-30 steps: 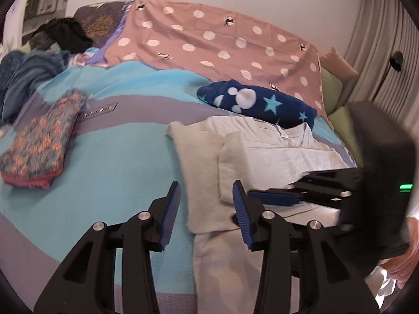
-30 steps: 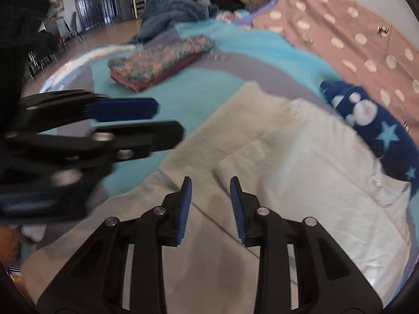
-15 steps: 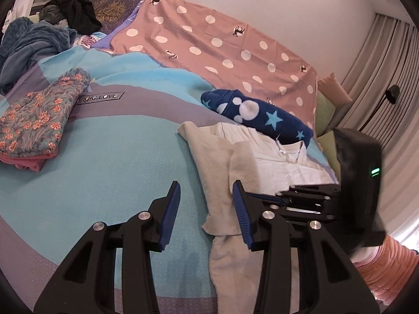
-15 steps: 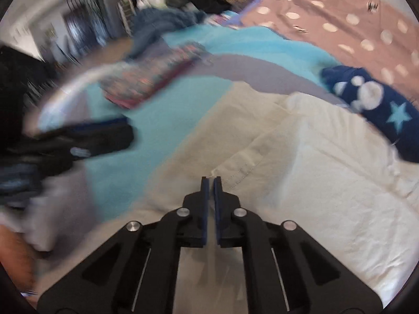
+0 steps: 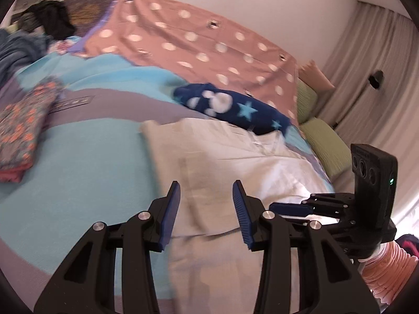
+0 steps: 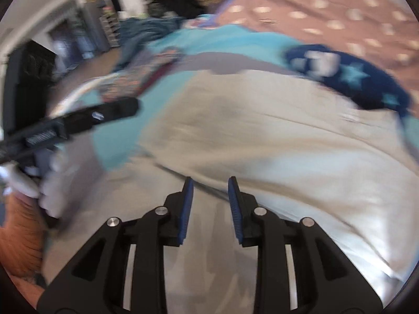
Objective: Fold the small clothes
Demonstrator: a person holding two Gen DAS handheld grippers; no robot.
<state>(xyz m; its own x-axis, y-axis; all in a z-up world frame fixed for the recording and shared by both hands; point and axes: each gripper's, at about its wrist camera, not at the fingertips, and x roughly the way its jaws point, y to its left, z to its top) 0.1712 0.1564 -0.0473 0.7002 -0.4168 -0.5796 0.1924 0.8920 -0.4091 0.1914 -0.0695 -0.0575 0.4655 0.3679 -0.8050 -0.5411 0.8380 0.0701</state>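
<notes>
The cream garment [image 5: 235, 162] lies flat on my bed [image 5: 86, 162], long axis from six to one o'clock, collar far. My left gripper [image 5: 207, 204] gapes empty; my right gripper [image 6: 210, 204] is opening, nothing pinched.

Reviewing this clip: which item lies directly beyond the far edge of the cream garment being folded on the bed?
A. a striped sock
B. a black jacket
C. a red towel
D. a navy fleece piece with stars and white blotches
D: in the left wrist view the navy fleece piece with light blue stars lies right at the far edge of the cream garment, in front of the pink dotted sheet.
</notes>
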